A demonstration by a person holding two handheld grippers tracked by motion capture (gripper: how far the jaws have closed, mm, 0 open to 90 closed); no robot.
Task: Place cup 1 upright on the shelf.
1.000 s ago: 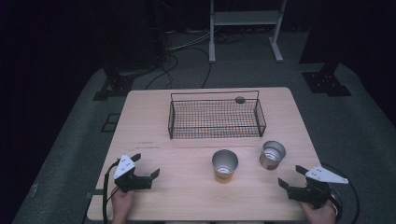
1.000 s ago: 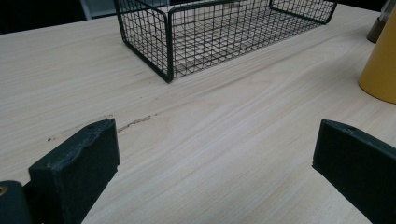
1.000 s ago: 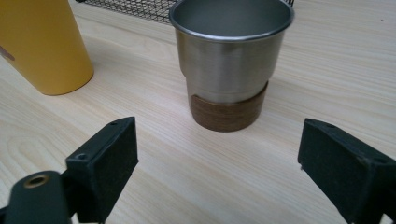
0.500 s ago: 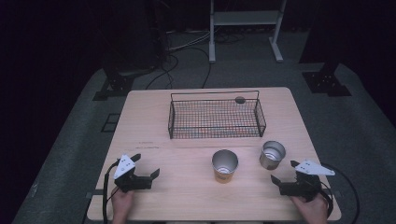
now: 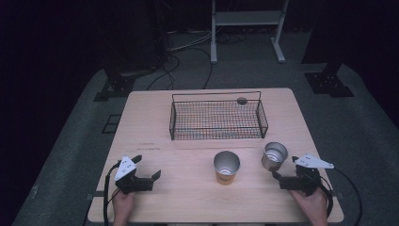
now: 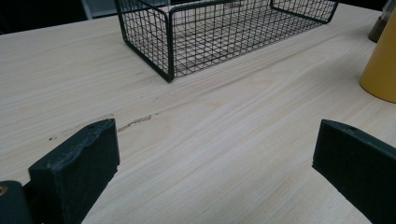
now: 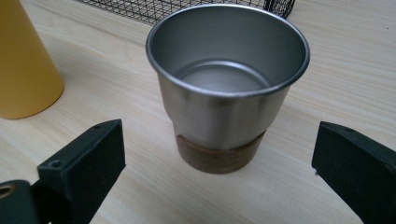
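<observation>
A person's two hands rest at the near edge of a pale wooden surface, each holding a black two-jaw gripper. The left gripper sits low over bare wood at the near left, its jaws spread wide with nothing between them; in the left gripper view only wood grain lies in the gap. The right gripper is at the near right, jaws likewise parted and gripping nothing. In the right gripper view its jaws stand wide to either side of a small stainless-steel cup with a brown wooden base, which stands upright just ahead of them, untouched and holding nothing visible.

From the high view, that steel cup stands just beyond the right gripper, toward the right edge of the surface. Near it to the left, close to the middle of the surface, stands a yellow-sided cup with a metallic interior, also upright; the two cups are apart.

Farther back, a rectangular black wire-mesh basket sits across the centre of the surface, well apart from both cups. A small dark round object lies at the basket's far right corner; whether it is inside or just behind cannot be told. Beyond the surface, cables trail across a dark floor.
</observation>
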